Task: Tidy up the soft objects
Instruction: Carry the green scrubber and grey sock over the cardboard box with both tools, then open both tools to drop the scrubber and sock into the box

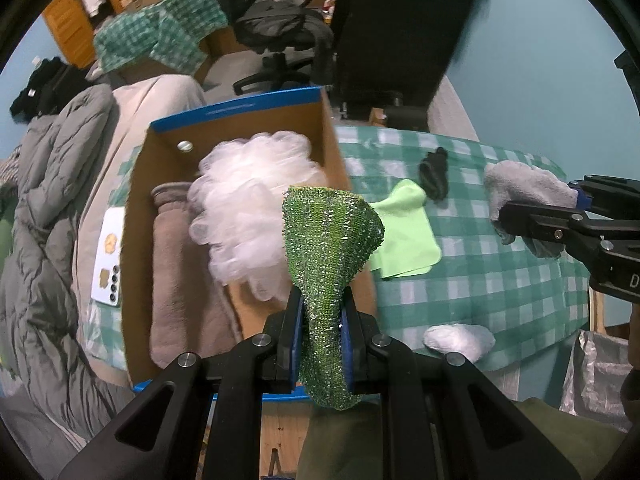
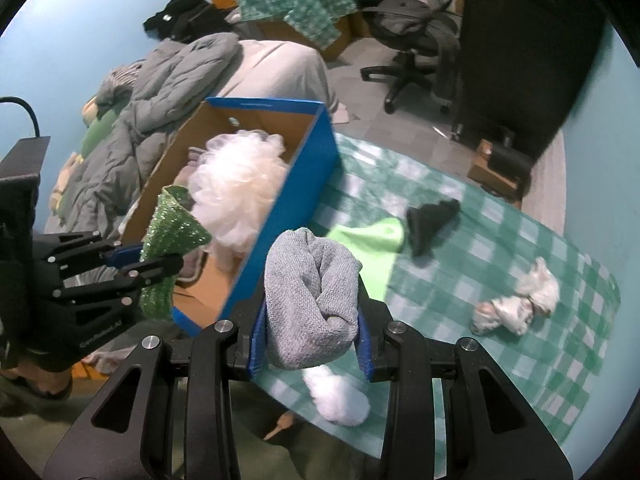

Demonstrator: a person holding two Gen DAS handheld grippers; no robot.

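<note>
The left gripper (image 1: 322, 332) pinches a sparkly green scrubber cloth (image 1: 330, 232), held up just ahead of its fingers over the near end of the blue-rimmed cardboard box (image 1: 240, 110). Inside the box, ahead and to its left, lie a white mesh pouf (image 1: 248, 204) and a tan towel (image 1: 180, 280). The right gripper (image 2: 312, 336) is clamped on a rolled grey cloth (image 2: 310, 296), with the box ahead to its left. Beyond it the green checked tablecloth (image 2: 500, 248) carries a lime cloth (image 2: 372, 236), a dark cloth (image 2: 430, 220), a white knotted rag (image 2: 516, 304) and, just under its fingers, a white wad (image 2: 340, 396). Farther off stand an office chair (image 2: 412, 36) and a grey quilted coat (image 2: 172, 76) against a teal wall (image 2: 596, 128)
</note>
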